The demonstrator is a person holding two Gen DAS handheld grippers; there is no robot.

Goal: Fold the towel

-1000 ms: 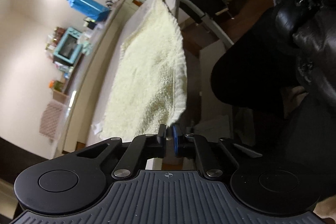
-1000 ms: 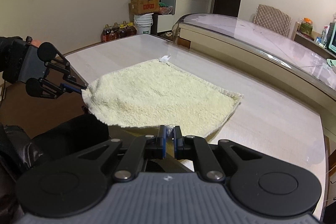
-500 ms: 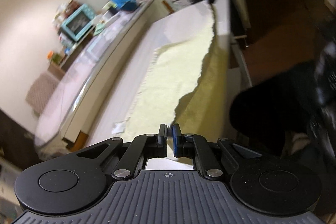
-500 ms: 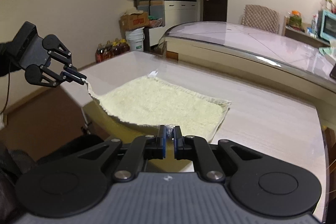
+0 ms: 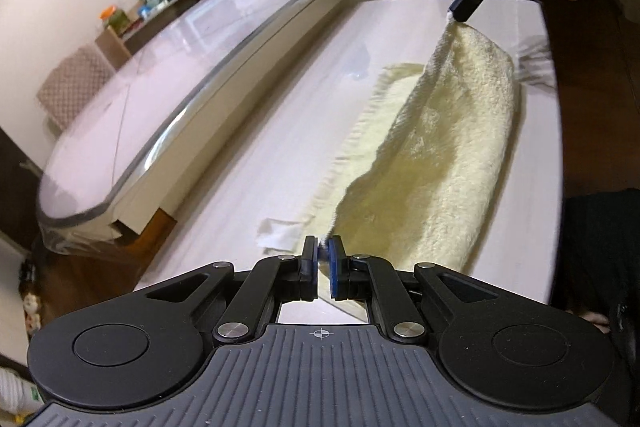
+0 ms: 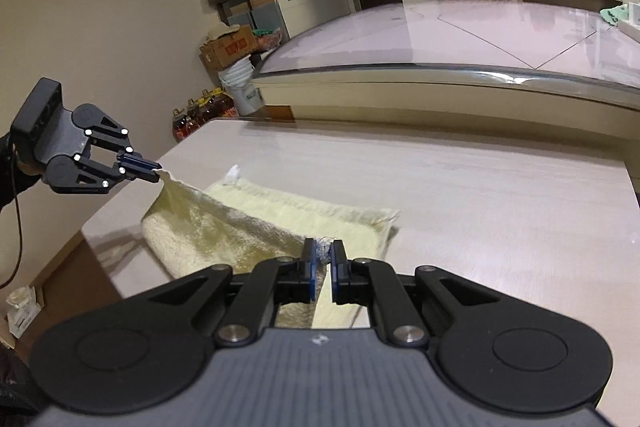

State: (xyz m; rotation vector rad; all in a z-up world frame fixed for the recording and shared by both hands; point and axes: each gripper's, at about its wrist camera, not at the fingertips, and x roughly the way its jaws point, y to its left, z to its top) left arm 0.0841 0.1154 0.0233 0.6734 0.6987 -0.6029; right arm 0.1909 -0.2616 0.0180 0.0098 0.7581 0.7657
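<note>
A: Jaw status, both sides?

B: My left gripper [image 5: 322,251] is closed down to a sliver, pinching one corner of the towel [image 5: 448,163]. My right gripper [image 6: 323,254] is likewise clamped on the opposite near corner, with frayed threads showing between its pads. From the right wrist view I see the left gripper [image 6: 154,173] off to the side, the corner stretched taut from its tips.

A: Where does the towel sit?

B: On the pale wooden table [image 6: 500,219], near its edge. The held edge is lifted and curled over toward the far hem, which lies flat on the tabletop; the cloth between sags in a soft roll. A white tag [image 6: 233,174] sticks up at the far corner.

A: Anything beside it?

B: A glass-topped table [image 6: 460,43] runs behind.
</note>
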